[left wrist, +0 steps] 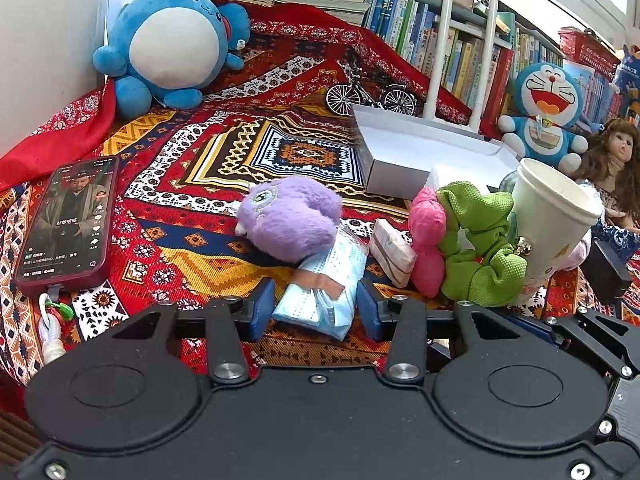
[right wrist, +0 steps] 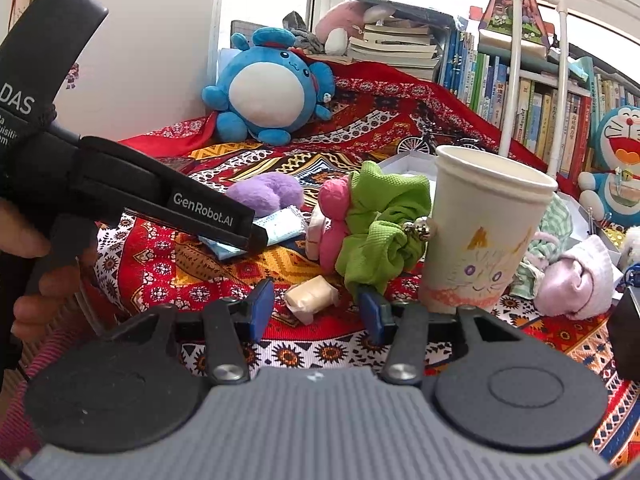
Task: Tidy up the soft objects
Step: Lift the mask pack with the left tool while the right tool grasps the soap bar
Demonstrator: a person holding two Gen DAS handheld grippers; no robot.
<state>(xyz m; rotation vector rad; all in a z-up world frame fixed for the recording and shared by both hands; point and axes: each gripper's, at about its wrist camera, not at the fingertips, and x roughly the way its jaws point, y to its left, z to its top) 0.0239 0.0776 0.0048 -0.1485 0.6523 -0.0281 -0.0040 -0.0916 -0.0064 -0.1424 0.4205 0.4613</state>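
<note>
While the pack of blue face masks (left wrist: 320, 300) lies flat on the patterned cloth (left wrist: 208, 256), the left gripper (left wrist: 316, 308) has its jaws spread on both sides of it, and no pad seems to press it yet. A purple plush toy (left wrist: 292, 216) leans on the far end of the pack. If the jaws pull now, the toy could tumble off. The right gripper (right wrist: 316, 306) also has its jaws spread, with a small wrapped candy (right wrist: 312, 298) lying loose between them. Just beside its right jaw is a green scrunchie (right wrist: 380, 220), which touches a paper cup (right wrist: 484, 236). A bump there could tip the cup over. The white box (left wrist: 420, 148) waits behind.
</note>
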